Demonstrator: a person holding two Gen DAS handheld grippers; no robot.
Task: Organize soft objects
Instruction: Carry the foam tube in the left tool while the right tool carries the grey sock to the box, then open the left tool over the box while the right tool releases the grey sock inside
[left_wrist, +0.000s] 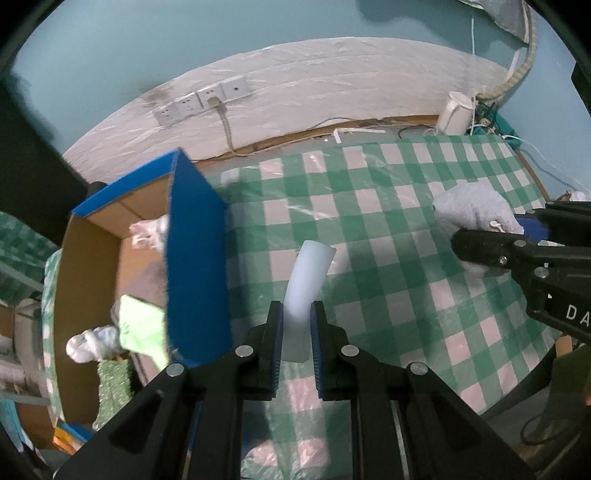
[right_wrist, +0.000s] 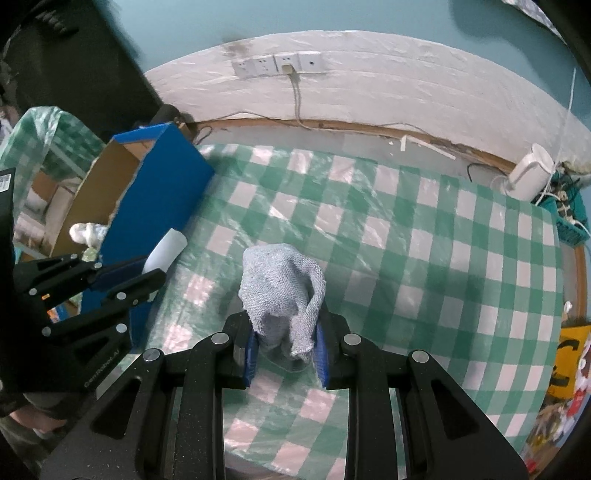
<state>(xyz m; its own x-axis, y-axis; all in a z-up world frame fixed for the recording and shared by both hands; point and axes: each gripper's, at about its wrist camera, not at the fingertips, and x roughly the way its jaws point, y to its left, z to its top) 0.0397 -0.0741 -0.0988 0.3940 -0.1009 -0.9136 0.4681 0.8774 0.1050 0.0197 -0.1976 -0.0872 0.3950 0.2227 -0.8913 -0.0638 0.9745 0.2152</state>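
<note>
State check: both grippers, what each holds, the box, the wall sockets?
left gripper: shut on white tube
white tube: held, bent, lifted over the tablecloth
right gripper: shut on grey cloth
grey cloth: held, bunched up
blue box: open on top, soft items inside
wall sockets: one plug in, others free

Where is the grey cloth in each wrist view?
Left wrist: grey cloth at the right edge, in the right tool.
Right wrist: grey cloth bottom centre, between that tool's fingers.
Shared landmark: blue box, on the left in both.
</note>
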